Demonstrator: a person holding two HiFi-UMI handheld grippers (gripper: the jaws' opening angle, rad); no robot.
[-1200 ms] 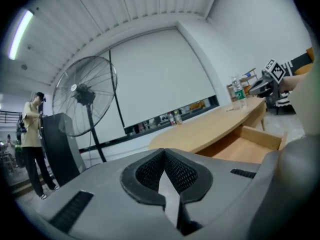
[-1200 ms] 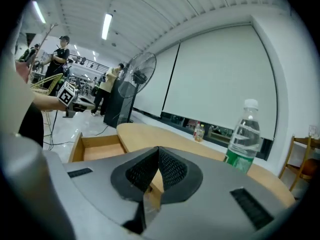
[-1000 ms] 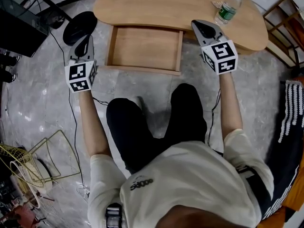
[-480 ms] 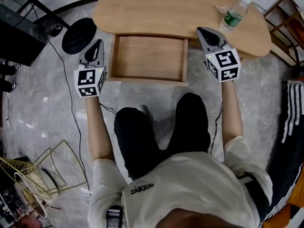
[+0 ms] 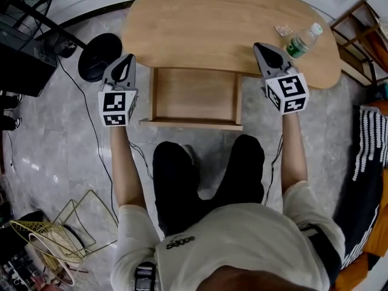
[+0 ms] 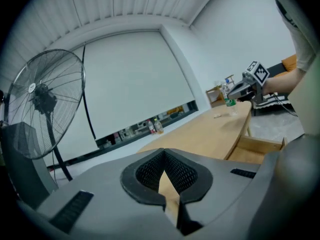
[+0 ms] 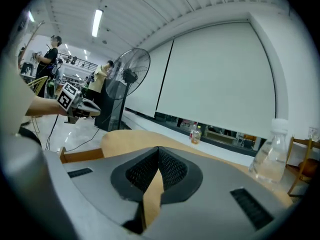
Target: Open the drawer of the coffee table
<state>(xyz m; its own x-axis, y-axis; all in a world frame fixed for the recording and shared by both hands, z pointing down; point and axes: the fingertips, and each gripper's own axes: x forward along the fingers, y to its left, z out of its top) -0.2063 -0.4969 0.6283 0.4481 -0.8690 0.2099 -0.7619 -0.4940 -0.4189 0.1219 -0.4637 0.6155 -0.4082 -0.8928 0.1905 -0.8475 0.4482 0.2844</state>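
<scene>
From the head view we see the drawer (image 5: pixel 194 96) pulled out from under the near edge of the desk (image 5: pixel 224 17), between our two arms. The left gripper (image 5: pixel 128 59) is off the drawer's left side, by the desk's left end and clear of the drawer wall. The right gripper (image 5: pixel 259 47) is off the drawer's right side with its tip over the desk edge, near a bottle (image 5: pixel 303 40), and it too is apart from the drawer

In the left gripper view the left fingers (image 6: pixel 147 171) are pressed together with nothing between them; the drawer lies low at the right, well off their line, under the desk top that runs ahead

In the right gripper view the right fingers (image 7: pixel 172 171) are likewise together on nothing; only the drawer's corner shows, low at the left, aside from the tips
</scene>
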